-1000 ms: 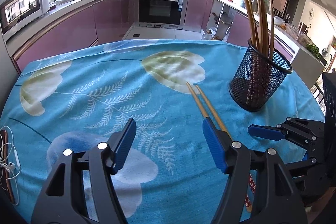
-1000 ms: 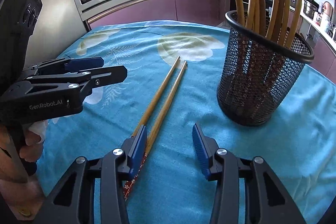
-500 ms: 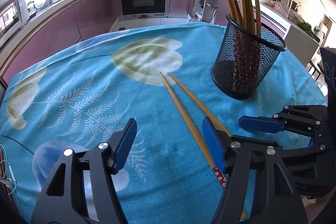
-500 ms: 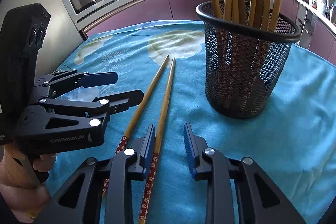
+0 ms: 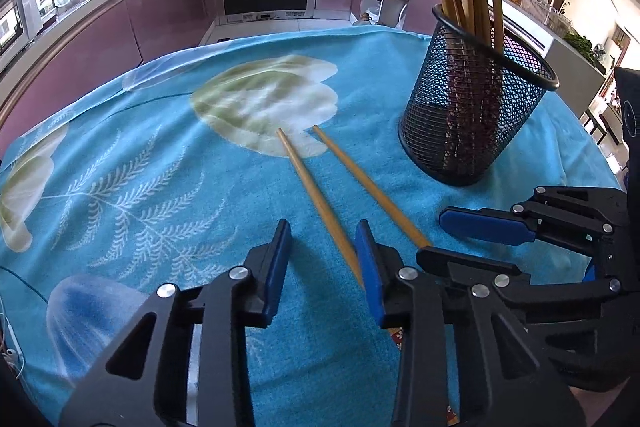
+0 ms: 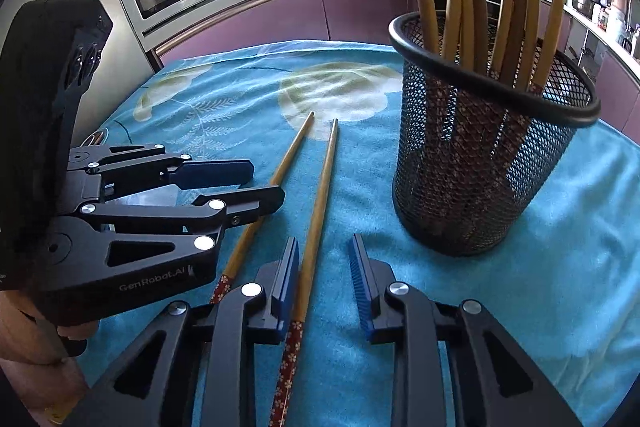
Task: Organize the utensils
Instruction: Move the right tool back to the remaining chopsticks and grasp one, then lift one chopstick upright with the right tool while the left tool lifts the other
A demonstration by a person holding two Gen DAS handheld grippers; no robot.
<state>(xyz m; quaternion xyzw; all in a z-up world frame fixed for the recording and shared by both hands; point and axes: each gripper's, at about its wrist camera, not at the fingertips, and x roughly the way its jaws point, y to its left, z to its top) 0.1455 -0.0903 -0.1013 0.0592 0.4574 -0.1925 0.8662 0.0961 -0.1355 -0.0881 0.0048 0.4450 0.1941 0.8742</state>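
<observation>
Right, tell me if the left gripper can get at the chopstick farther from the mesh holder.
Probably yes. The left gripper, whose jaws have just been closing, already has that chopstick between them, close to one pad, not yet pinched; the right gripper sits aside.

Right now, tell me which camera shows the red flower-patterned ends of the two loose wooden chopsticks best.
The right wrist view. Both patterned ends lie bare on the blue floral tablecloth there. The left wrist view shows mostly the plain shafts; only a scrap of red pattern peeks out behind its own gripper's finger.
</observation>
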